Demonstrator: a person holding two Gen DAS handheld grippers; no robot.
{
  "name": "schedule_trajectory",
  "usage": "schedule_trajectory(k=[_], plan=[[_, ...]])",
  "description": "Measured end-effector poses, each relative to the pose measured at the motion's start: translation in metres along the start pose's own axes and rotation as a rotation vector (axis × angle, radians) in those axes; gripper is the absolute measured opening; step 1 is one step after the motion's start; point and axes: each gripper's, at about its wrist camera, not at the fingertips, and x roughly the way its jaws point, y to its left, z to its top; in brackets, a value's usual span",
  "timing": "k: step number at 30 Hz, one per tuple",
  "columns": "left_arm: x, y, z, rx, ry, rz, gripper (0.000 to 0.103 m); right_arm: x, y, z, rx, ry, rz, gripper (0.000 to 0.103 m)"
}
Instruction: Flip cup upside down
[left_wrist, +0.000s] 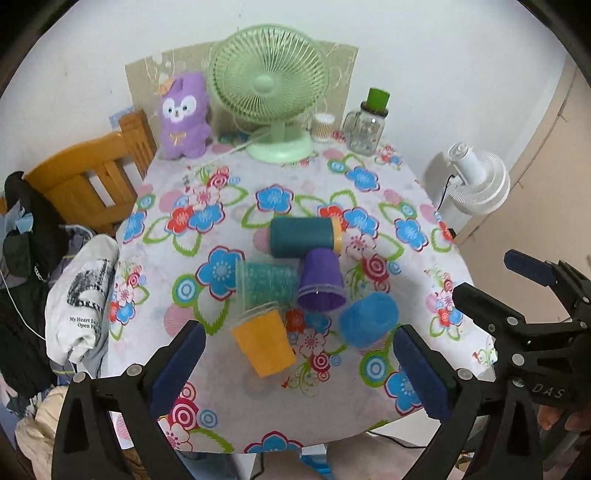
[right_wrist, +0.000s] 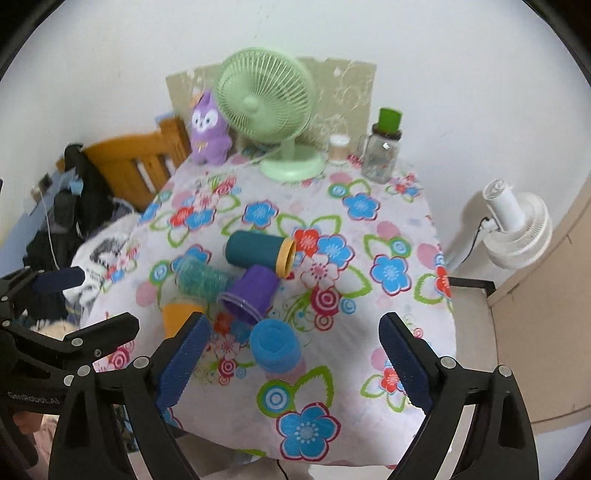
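Orange cup (left_wrist: 264, 345), purple cup (left_wrist: 321, 282), flower-patterned tablecloth (left_wrist: 388, 177)

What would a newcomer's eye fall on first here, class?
A cluster of coloured cups mid-table: a yellow cup, a purple cup and a light blue cup, on a floral tablecloth. Behind them stands a green fan beside a purple plush toy. Both grippers hover open.

Left tool (left_wrist: 297, 363) wide open above orange cup (left_wrist: 264, 341) lying on bench (left_wrist: 413, 206); blue cup (left_wrist: 367, 319) apparently upside down beside purple cup (left_wrist: 320, 282).
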Motion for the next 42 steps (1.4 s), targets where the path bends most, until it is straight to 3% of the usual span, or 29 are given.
schedule_trajectory(k=[17,28,42], plan=[[-0.059,-0.009,0.001,-0.009,-0.108,0.048,0.103,-0.064,0.004,-0.006,0.091,-0.158,-0.120,0.098],[-0.071,-0.007,0.000,-0.012,-0.151,0.053,0.103,-0.072,0.008,-0.005,0.121,-0.192,-0.127,0.098],[-0.071,-0.001,0.000,-0.021,-0.141,0.061,0.103,-0.068,0.013,-0.003,0.117,-0.181,-0.125,0.098]])
